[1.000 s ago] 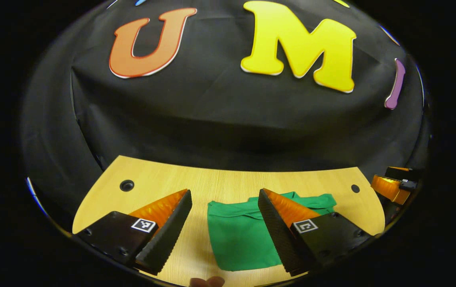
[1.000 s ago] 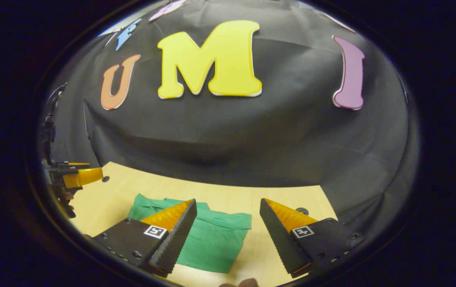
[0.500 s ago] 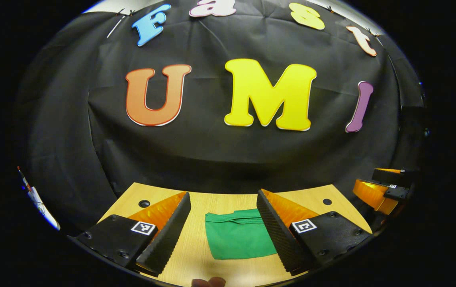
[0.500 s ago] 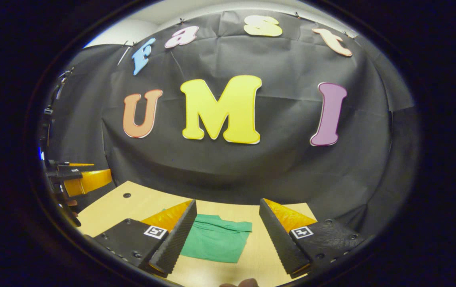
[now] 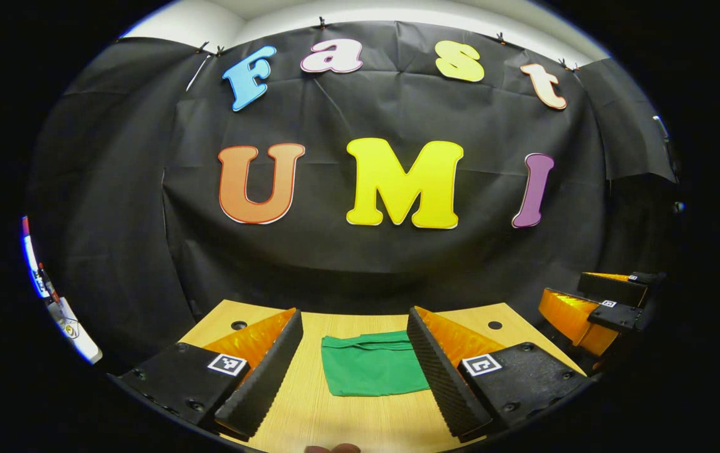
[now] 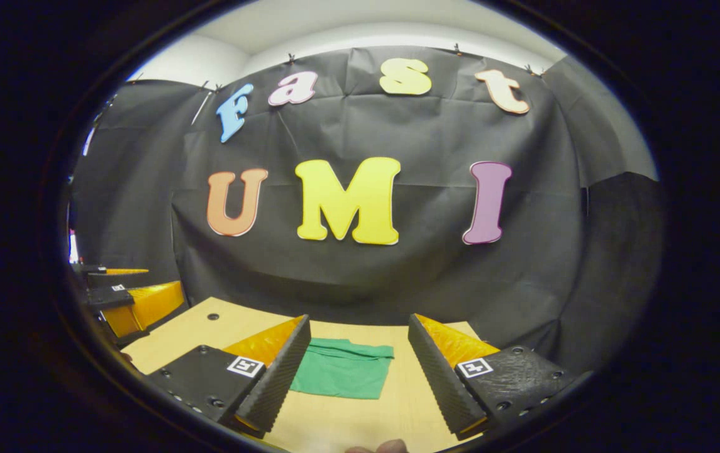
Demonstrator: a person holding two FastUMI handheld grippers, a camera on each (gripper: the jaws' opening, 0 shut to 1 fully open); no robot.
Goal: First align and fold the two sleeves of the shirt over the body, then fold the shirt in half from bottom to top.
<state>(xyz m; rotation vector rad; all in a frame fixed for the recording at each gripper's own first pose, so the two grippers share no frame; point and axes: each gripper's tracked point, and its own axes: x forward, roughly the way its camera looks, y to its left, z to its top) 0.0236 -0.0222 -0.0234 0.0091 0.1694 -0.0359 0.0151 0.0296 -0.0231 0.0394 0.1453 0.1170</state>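
The green shirt (image 5: 374,372) lies folded into a compact rectangle flat on the wooden table (image 5: 334,421), and everything I say is placed against it. My left gripper (image 5: 354,336) hangs above the near side of the shirt, its two fingers spread wide apart and gripping nothing; the shirt shows in the gap between them, with the right-hand finger (image 5: 438,371) covering its right edge. My right gripper (image 6: 360,340) is likewise held off the table on the near side of the shirt (image 6: 342,376), fingers wide apart and empty, and from there the cloth sits toward the left finger (image 6: 275,377), which hides its left edge.

In the left gripper view my right gripper (image 5: 592,308) appears well off to the right of the shirt, past the table's edge. In the right gripper view my left gripper (image 6: 127,302) sits well off to the left of the shirt.

A small round hole (image 5: 239,325) in the table lies beyond the shirt to its left, and another hole (image 5: 494,325) beyond it to the right. A fold line runs across the shirt's far edge.
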